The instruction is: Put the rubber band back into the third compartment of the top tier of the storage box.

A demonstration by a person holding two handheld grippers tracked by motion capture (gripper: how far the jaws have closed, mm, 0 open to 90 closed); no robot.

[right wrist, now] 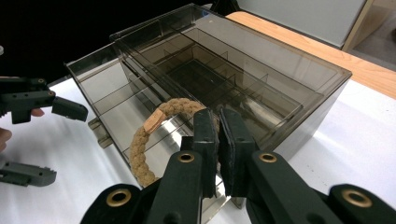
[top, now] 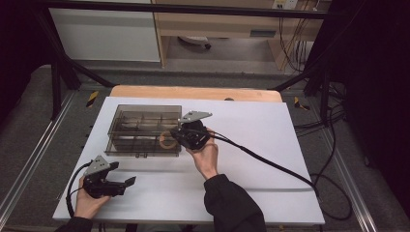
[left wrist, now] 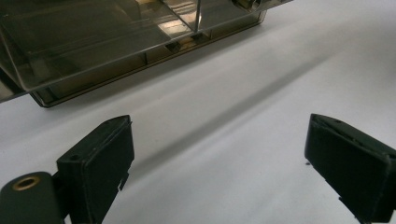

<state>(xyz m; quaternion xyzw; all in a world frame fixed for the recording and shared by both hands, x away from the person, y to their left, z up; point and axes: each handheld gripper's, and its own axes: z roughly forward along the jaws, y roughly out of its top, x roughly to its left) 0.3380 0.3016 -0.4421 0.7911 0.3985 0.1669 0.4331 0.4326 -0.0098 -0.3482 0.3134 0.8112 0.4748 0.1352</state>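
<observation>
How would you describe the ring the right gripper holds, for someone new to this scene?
On the white table stands a smoky clear box. At its near edge, the right gripper pinches a tan braided rope ring with a flat brown tag, the one soft thing there.

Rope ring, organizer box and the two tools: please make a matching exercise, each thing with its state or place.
1. rope ring
2. organizer box
3. left tool
4. right tool

a. jaws wide apart, nothing between them
b. smoky clear plastic, with dividers
c. pinched between closed jaws
d. jaws shut, at the box's edge

Pairs: 1-c, 2-b, 3-a, 4-d
</observation>
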